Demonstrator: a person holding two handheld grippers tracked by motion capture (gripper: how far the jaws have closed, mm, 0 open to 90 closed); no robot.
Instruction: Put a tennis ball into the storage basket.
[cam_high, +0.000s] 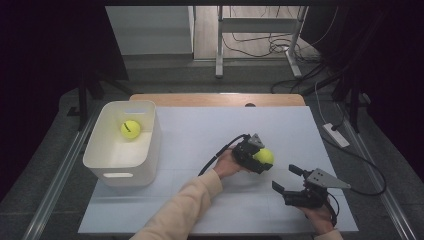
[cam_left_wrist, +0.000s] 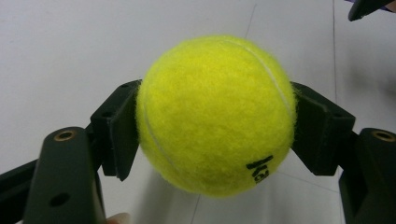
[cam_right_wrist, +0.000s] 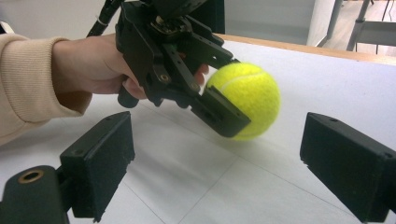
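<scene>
At the left of the table (cam_high: 200, 125) stands a white bin (cam_high: 95, 160), and a tennis ball lies inside it, near its far wall (cam_high: 130, 129). It touches nothing but the bin floor.

Toward the middle, the left gripper (cam_high: 260, 159) is clamped on a second ball (cam_high: 264, 156). In the left gripper view the two black pads press on the ball's (cam_left_wrist: 215, 114) opposite sides, one at its left flank and one at its right, so the felt bulges out above and below them. Black lettering shows low on the ball's right side. The jaws are drawn in only as far as the ball lets them. In the right gripper view the near pad of the left gripper (cam_right_wrist: 223, 112) lies flat on the ball (cam_right_wrist: 247, 95), and a shadow sits on the sheet under it; whether the ball still touches the table I cannot tell. The hand (cam_right_wrist: 98, 70) behind it wears a cream sleeve.

To the right, near the front edge, the right gripper (cam_high: 287, 179) holds nothing. Its jaws stand wide apart, seen in its own view (cam_right_wrist: 215, 168) with bare table between the pads. It is near the held ball but apart from it, its jaws aimed toward the ball.
</scene>
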